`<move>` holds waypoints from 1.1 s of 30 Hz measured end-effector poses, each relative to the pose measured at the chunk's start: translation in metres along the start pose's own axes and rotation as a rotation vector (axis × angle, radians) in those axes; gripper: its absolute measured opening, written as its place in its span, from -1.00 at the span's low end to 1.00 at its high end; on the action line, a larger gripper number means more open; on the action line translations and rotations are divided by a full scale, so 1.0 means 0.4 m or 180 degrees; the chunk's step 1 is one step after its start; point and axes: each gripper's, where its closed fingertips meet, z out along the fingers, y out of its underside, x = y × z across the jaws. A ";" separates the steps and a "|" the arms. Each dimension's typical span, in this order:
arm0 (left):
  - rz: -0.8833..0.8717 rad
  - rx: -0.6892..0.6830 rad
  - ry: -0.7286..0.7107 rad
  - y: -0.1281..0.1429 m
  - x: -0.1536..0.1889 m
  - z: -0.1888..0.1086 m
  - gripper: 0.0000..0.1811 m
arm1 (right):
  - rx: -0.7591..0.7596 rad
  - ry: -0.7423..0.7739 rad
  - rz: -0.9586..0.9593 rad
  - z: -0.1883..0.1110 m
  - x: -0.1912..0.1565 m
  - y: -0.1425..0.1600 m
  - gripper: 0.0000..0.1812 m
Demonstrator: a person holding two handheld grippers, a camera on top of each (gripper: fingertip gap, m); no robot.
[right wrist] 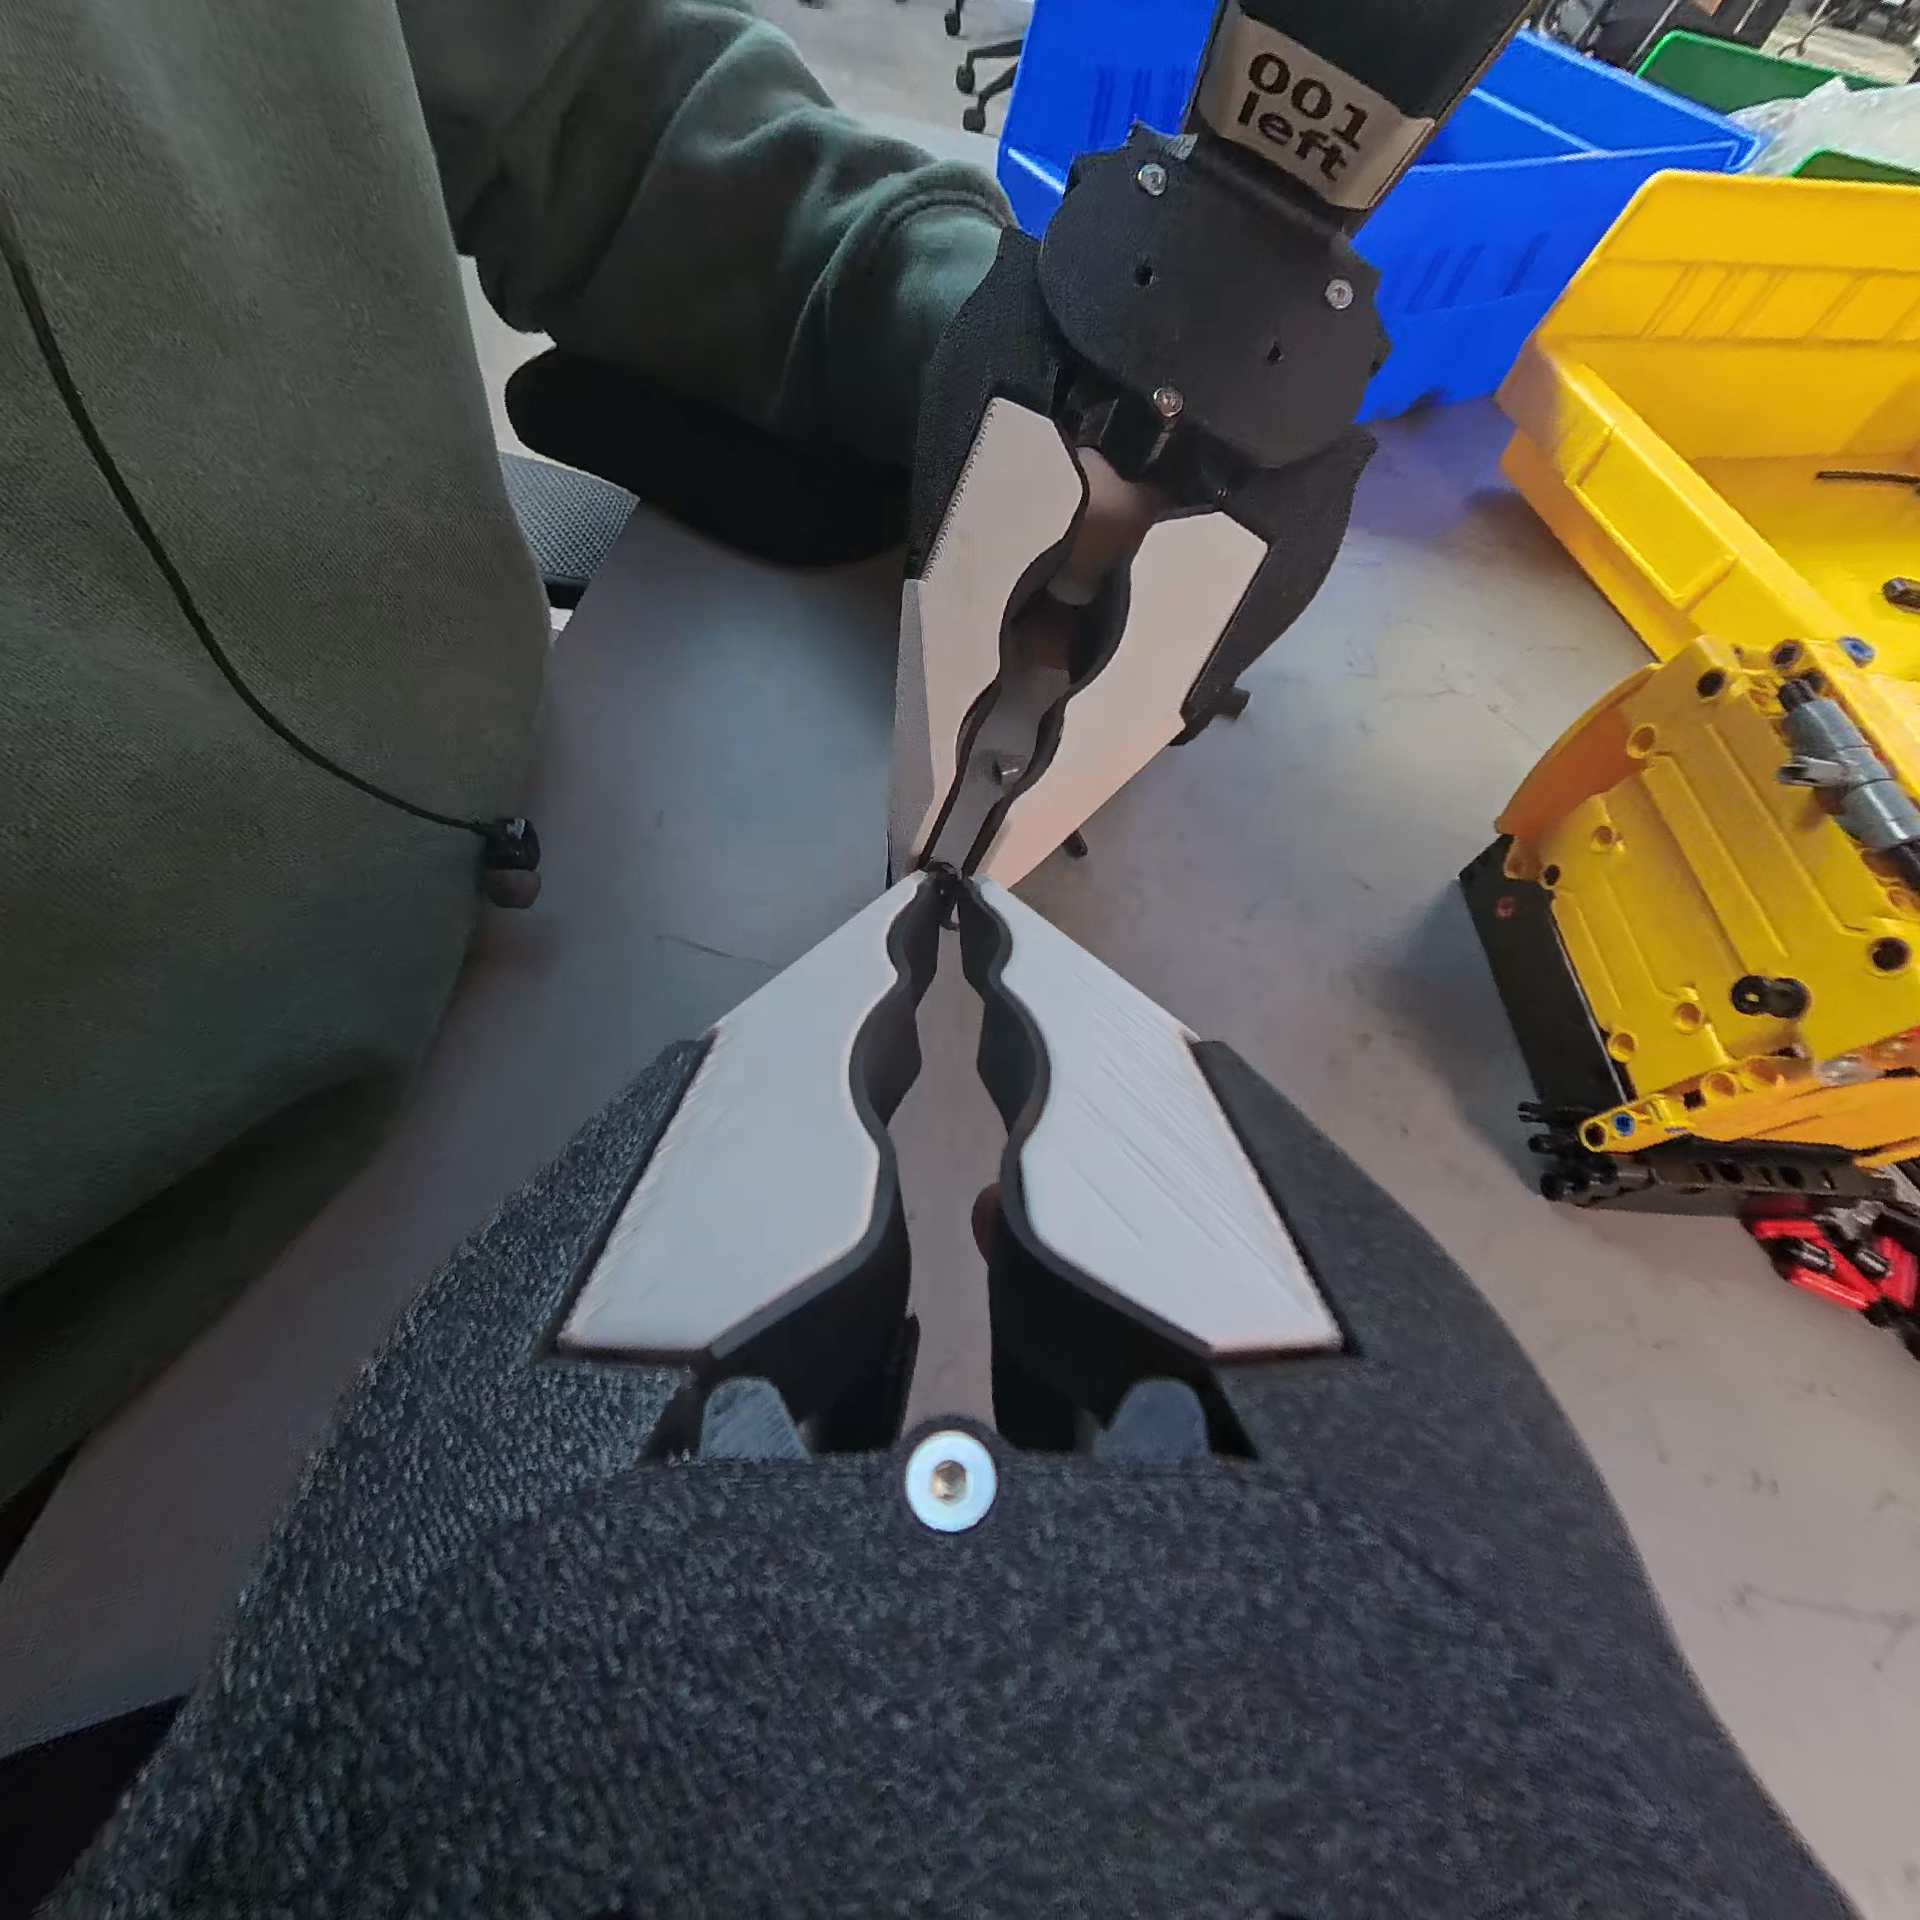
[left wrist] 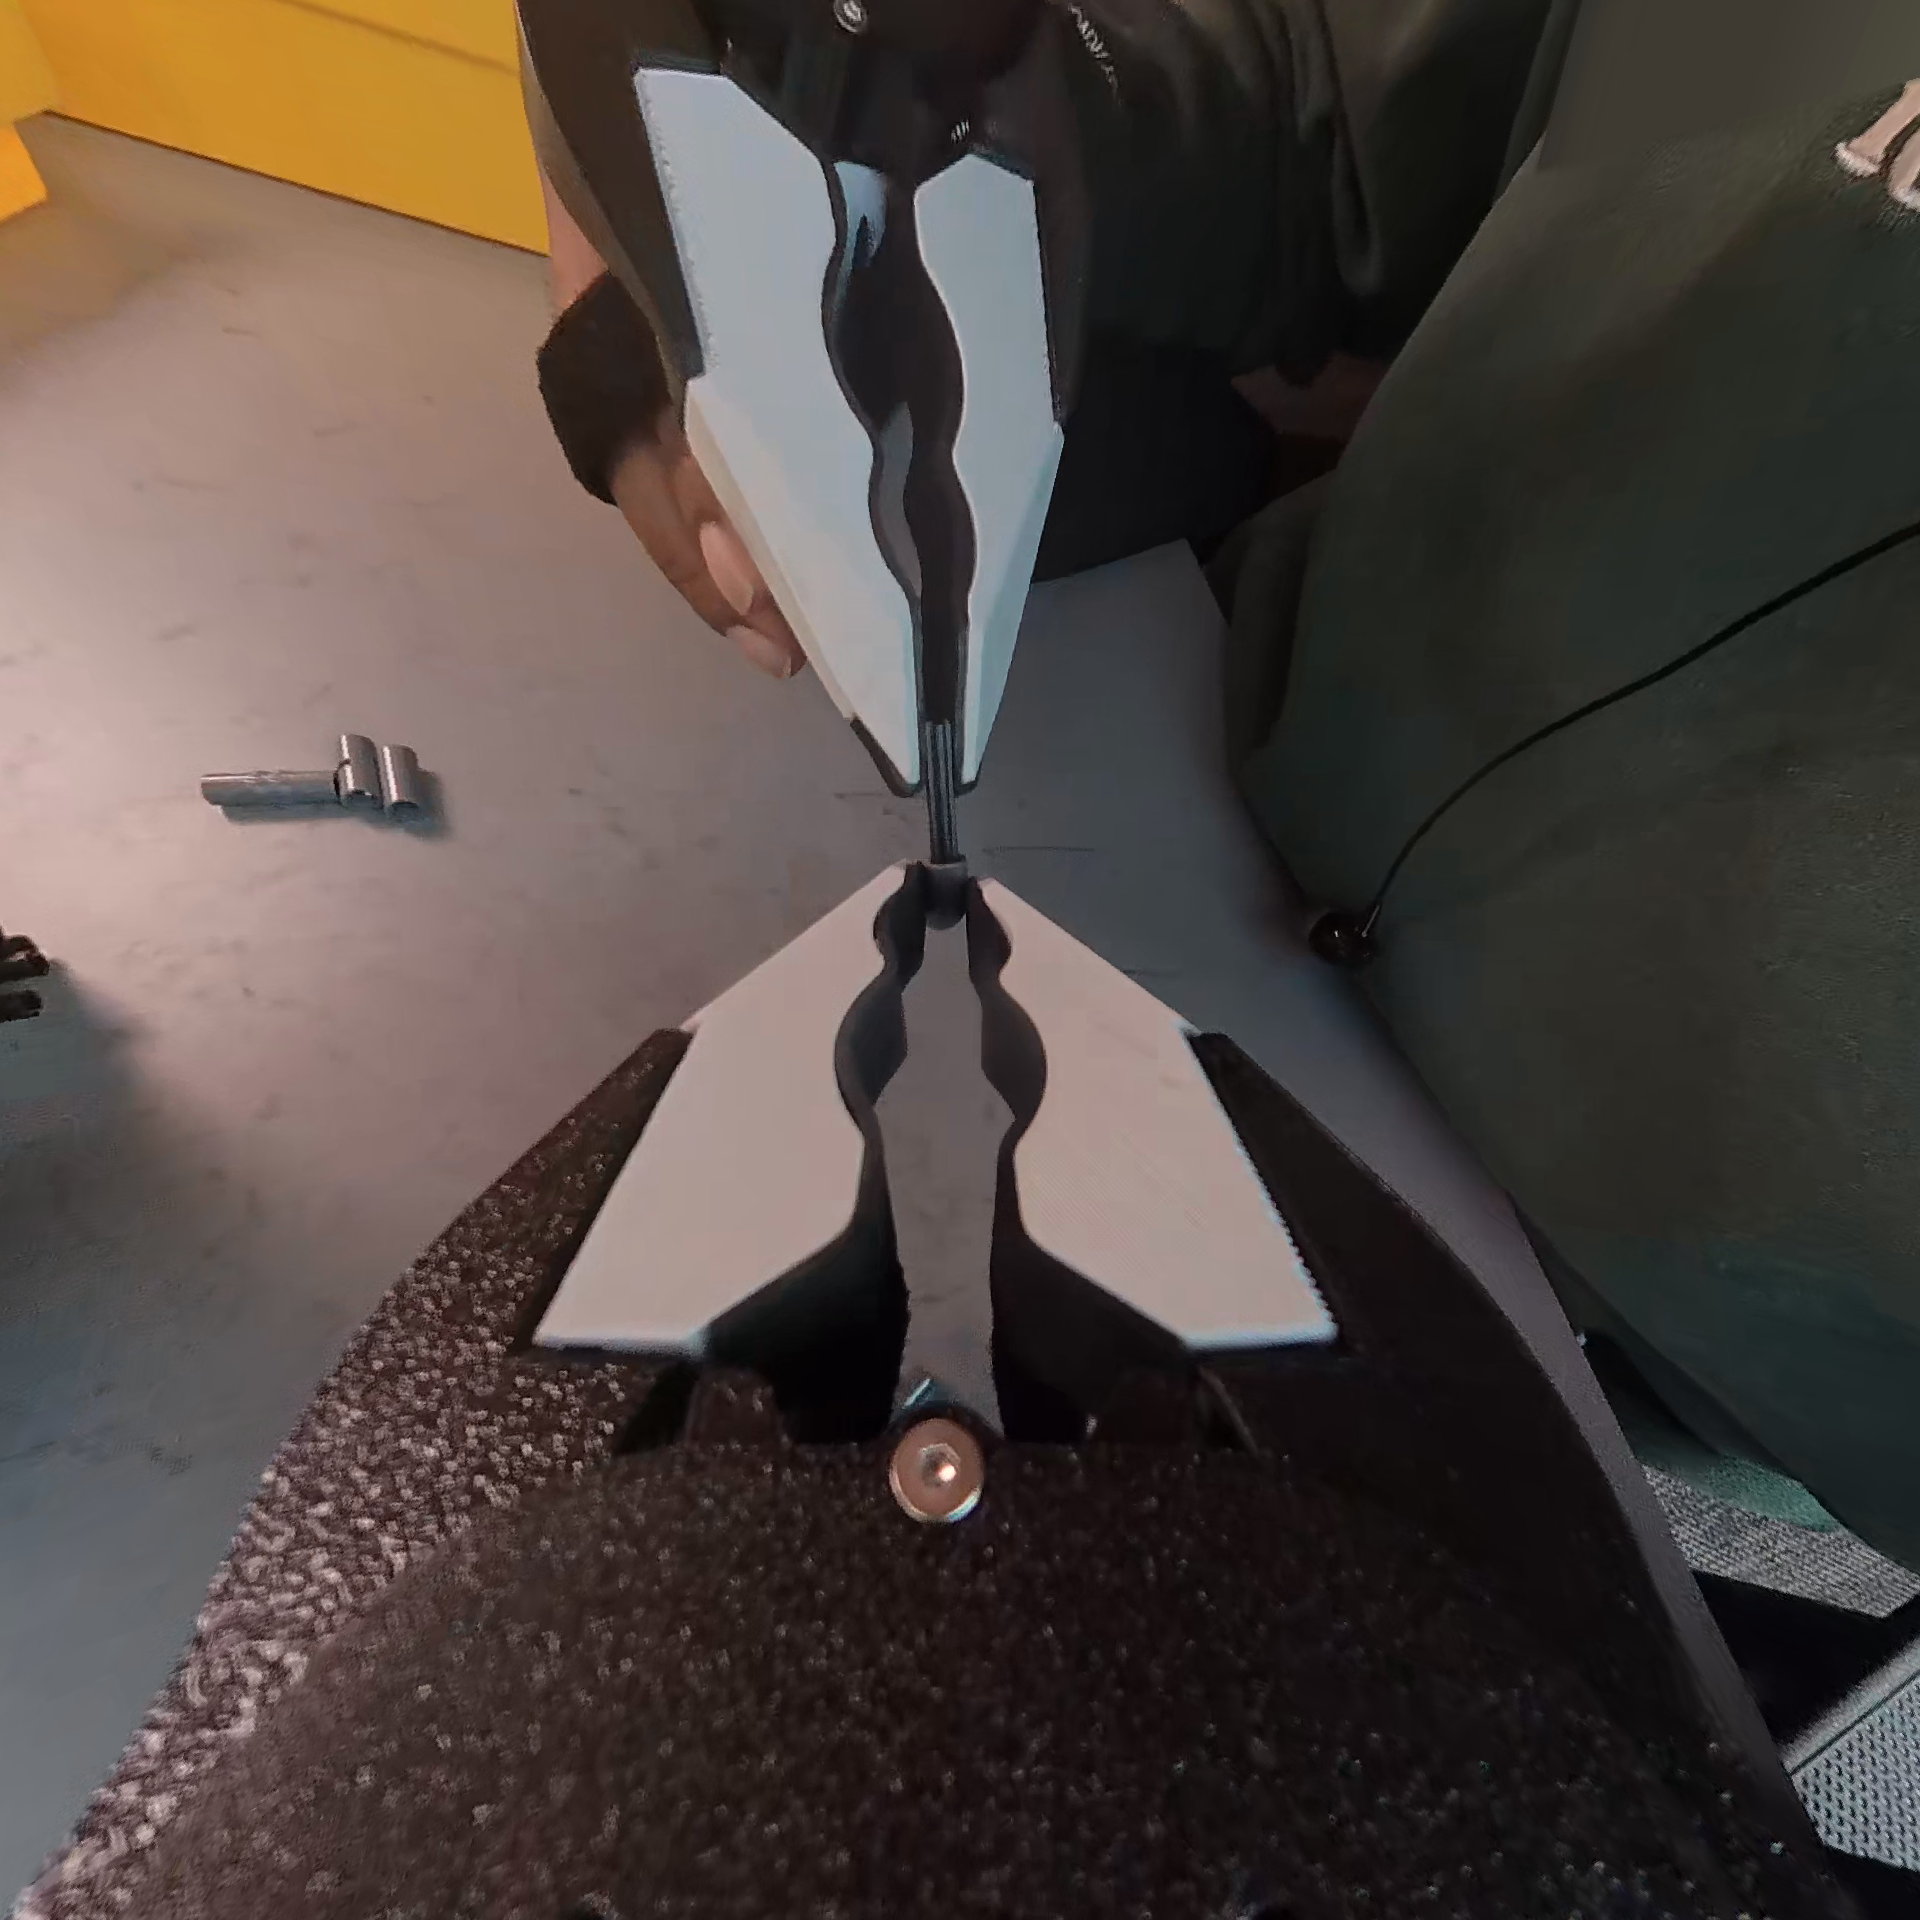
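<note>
Thin black ribbed plastic axle pin (left wrist: 941,805), light, stiff, slip-prone: being pinched at opposite ends by left tongs (left wrist: 940,883) and right tongs (right wrist: 943,888), both clenched, above grey tabletop (left wrist: 312,520).

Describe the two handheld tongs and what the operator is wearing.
Both the left tongs and right tongs have flat pale grey wedge-shaped fingers with wavy black inner pads, set in a speckled black printed body with one silver centre screw. The left unit carries a tan label band. The operator wears a dark green hoodie with a black drawcord and black cuffs.
</note>
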 end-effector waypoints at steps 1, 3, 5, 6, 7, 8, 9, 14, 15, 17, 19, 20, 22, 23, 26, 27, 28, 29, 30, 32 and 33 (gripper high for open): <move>-0.0015 -0.0048 -0.0009 0.007 -0.002 0.005 -0.94 | -0.0062 0.0010 -0.0017 0.003 -0.001 0.008 -0.97; -0.0031 -0.0133 -0.0041 0.017 -0.008 0.009 -0.95 | -0.0163 0.0033 -0.0032 0.007 0.001 0.021 -0.97; -0.0005 -0.0263 -0.0123 0.031 -0.017 0.017 -0.95 | -0.0307 0.0054 -0.0049 0.012 0.004 0.040 -0.97; 0.0031 -0.0372 -0.0164 0.043 -0.020 0.023 -0.94 | -0.0398 0.0038 -0.0057 0.018 0.000 0.052 -0.97; 0.0071 -0.0459 -0.0202 0.052 -0.021 0.030 -0.94 | -0.0437 0.0029 -0.0047 0.023 -0.002 0.057 -0.97; 0.0113 -0.0513 -0.0246 0.058 -0.024 0.033 -0.94 | -0.0451 0.0033 -0.0036 0.026 -0.003 0.058 -0.97; 0.0146 -0.0551 -0.0281 0.062 -0.026 0.035 -0.94 | -0.0495 0.0036 -0.0037 0.028 -0.003 0.063 -0.97; 0.0302 -0.0691 -0.0375 0.080 -0.033 0.040 -0.93 | -0.0682 0.0024 -0.0039 0.040 -0.004 0.077 -0.96; 0.0323 -0.0690 -0.0389 0.080 -0.034 0.041 -0.93 | -0.0683 0.0025 -0.0027 0.042 -0.005 0.078 -0.95; 0.0398 -0.0692 -0.0422 0.080 -0.034 0.042 -0.93 | -0.0672 0.0010 0.0022 0.046 -0.008 0.078 -0.95; 0.0476 -0.0696 -0.0444 0.080 -0.033 0.044 -0.93 | -0.0664 -0.0004 0.0042 0.052 -0.012 0.075 -0.95; 0.0500 -0.0697 -0.0449 0.081 -0.032 0.043 -0.93 | -0.0676 -0.0006 0.0047 0.053 -0.012 0.075 -0.95; 0.0550 -0.0699 -0.0469 0.082 -0.030 0.043 -0.92 | -0.0704 -0.0021 0.0060 0.053 -0.015 0.075 -0.95; 0.0569 -0.0700 -0.0476 0.082 -0.029 0.043 -0.92 | -0.0717 -0.0028 0.0054 0.053 -0.016 0.076 -0.95; 0.0576 -0.0701 -0.0469 0.083 -0.027 0.042 -0.92 | -0.0735 -0.0014 0.0018 0.041 -0.014 0.077 -0.92; 0.0577 -0.0700 -0.0468 0.084 -0.026 0.041 -0.92 | -0.0735 0.0000 0.0015 0.036 -0.012 0.076 -0.89; 0.0579 -0.0700 -0.0470 0.085 -0.026 0.040 -0.92 | -0.0726 0.0008 0.0016 0.032 -0.011 0.074 -0.88; 0.0583 -0.0701 -0.0474 0.085 -0.026 0.040 -0.93 | -0.0730 0.0000 0.0013 0.031 -0.013 0.073 -0.88; 0.0581 -0.0701 -0.0473 0.085 -0.026 0.040 -0.93 | -0.0763 -0.0018 -0.0003 0.033 -0.016 0.076 -0.88; 0.0573 -0.0700 -0.0468 0.085 -0.026 0.041 -0.93 | -0.0849 -0.0010 -0.0060 0.038 -0.019 0.086 -0.93; 0.0575 -0.0702 -0.0469 0.085 -0.026 0.040 -0.93 | -0.0829 0.0008 -0.0078 0.041 -0.019 0.084 -0.96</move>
